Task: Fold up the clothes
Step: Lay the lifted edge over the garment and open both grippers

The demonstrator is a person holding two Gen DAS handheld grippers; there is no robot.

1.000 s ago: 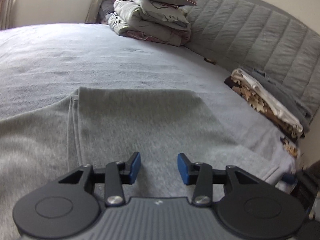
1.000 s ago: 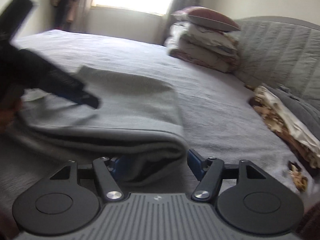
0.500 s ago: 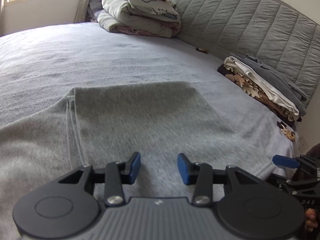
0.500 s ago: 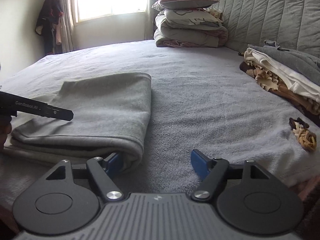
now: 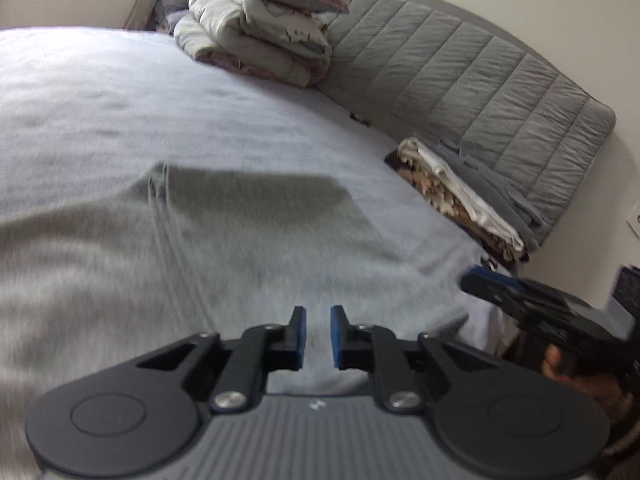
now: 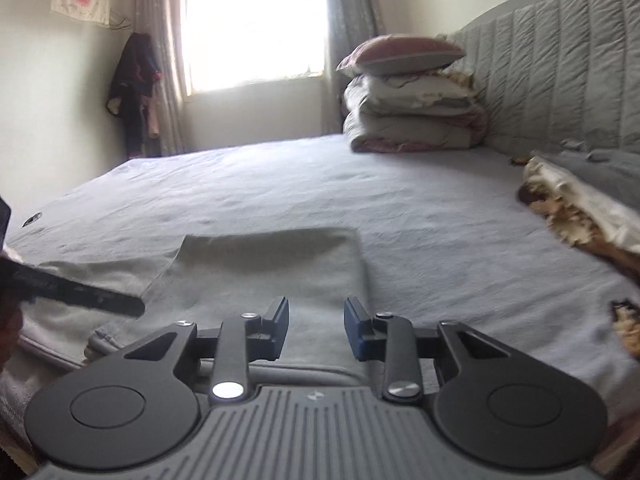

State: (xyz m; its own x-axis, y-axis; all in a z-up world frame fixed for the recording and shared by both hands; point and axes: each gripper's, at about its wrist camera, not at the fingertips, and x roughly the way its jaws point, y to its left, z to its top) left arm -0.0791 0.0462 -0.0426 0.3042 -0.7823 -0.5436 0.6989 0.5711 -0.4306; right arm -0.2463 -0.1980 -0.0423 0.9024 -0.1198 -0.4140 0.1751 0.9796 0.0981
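A grey garment point(image 5: 240, 240) lies folded on the bed, its far edge square and several layers showing along its left side. My left gripper point(image 5: 318, 332) hovers over its near part. Its jaws are closing to a narrow gap, and I see no cloth caught between them. In the right wrist view the same garment point(image 6: 272, 272) lies below my right gripper point(image 6: 316, 328). Those jaws are also closing, and nothing is between them. The right gripper point(image 5: 478, 276) also shows at the right edge of the left wrist view, held by a hand. The left gripper point(image 6: 134, 307) pokes in from the left of the right wrist view.
The bed sheet point(image 6: 400, 208) stretches away past the garment. A pile of folded clothes point(image 5: 460, 200) lies against the quilted headboard point(image 5: 480, 80) on the right. Folded quilts with a pillow on top point(image 6: 408, 112) stand at the far end. A small patterned piece point(image 6: 626, 320) lies near the right edge.
The right gripper, whose jaws held the garment's folded edge a second ago, has let it go and lifted above the cloth. Both grippers' jaws have narrowed. The left view has swung and blurred.
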